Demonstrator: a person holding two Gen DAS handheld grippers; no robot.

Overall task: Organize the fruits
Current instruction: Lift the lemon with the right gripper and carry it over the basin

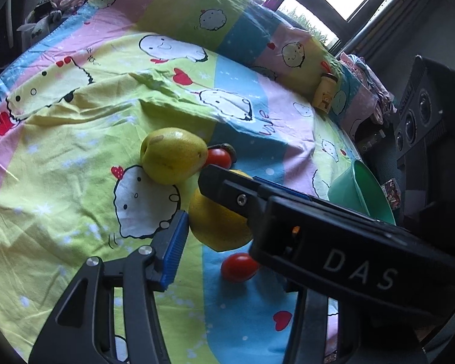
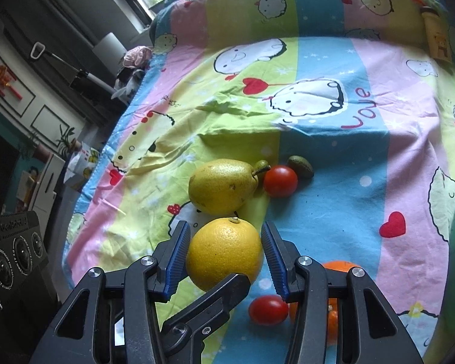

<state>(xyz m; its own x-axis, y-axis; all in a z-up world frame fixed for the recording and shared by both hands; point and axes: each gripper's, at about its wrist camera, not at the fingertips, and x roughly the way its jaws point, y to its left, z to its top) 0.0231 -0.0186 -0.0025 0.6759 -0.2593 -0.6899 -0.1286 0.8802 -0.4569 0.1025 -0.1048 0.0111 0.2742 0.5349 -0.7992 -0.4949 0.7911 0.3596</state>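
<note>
bed covered with a pastel cartoon-print sheet [image 2: 333, 157], fruit clustered toward its near edge. round yellow citrus fruit [image 2: 224, 251] clamped in the right gripper [image 2: 224, 226], blue ribbed pads [image 2: 179, 251] pressed to both flanks. left gripper [image 1: 224, 230] alongside the same fruit, one blue pad just beside its skin, other finger hidden; impossible to tell whether gripping or loose. yellow-green pear [image 2: 223, 185] just beyond the citrus.

likely step: carrying the citrus to the green plastic basin [image 1: 358, 194] at the bed's right edge. advice, as a judgement: keep the squeeze steady and centred on the widest part, since round waxy skin may roll out; draw the left tool clear first; lift straight up before swinging over, to avoid nudging the pear or the small red tomato [image 2: 268, 309] under the jaws.

right wrist view only: both pads on the fruit, plus an orange mandarin [image 2: 339, 265] behind the right finger. left wrist view only: the basin's open rim, and the right tool's black body crossing the frame.
</note>
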